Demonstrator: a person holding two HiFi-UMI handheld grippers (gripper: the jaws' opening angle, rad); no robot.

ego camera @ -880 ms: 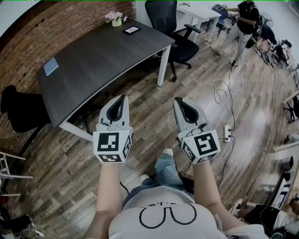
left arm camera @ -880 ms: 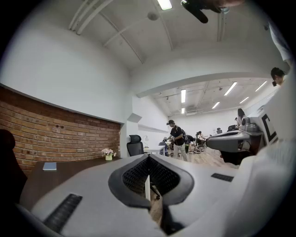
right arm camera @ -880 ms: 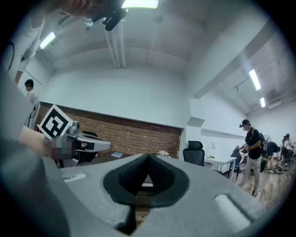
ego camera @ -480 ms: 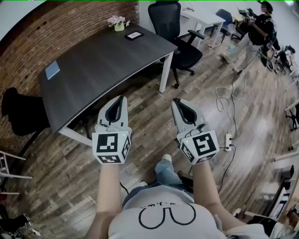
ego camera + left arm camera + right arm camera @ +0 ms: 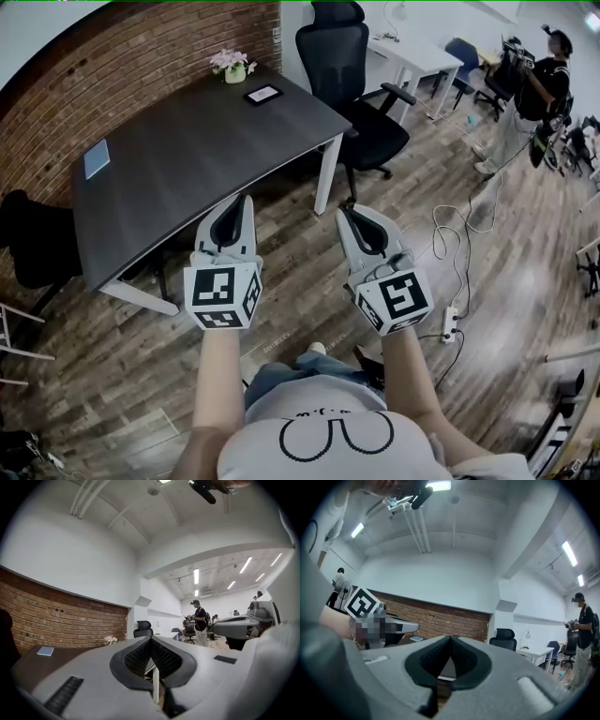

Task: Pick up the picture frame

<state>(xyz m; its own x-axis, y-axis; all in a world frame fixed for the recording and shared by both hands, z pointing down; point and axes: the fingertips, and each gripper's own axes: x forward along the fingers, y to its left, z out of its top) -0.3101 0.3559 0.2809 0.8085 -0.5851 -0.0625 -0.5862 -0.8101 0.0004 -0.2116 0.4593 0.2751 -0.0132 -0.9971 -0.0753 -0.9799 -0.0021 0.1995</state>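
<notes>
Frame on desk, far end, just beside flowers. Long side runs across head view; any print too small to read. Your left gripper and right gripper: jaws closed together, gripping nothing, well apart from frame.

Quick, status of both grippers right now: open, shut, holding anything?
Left gripper: jaws closed, nothing between them.
Right gripper: jaws closed, nothing between them.

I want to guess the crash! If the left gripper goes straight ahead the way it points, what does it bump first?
Probably the near edge of the dark desk; the left gripper points level at it, though depth is hard to judge.
</notes>
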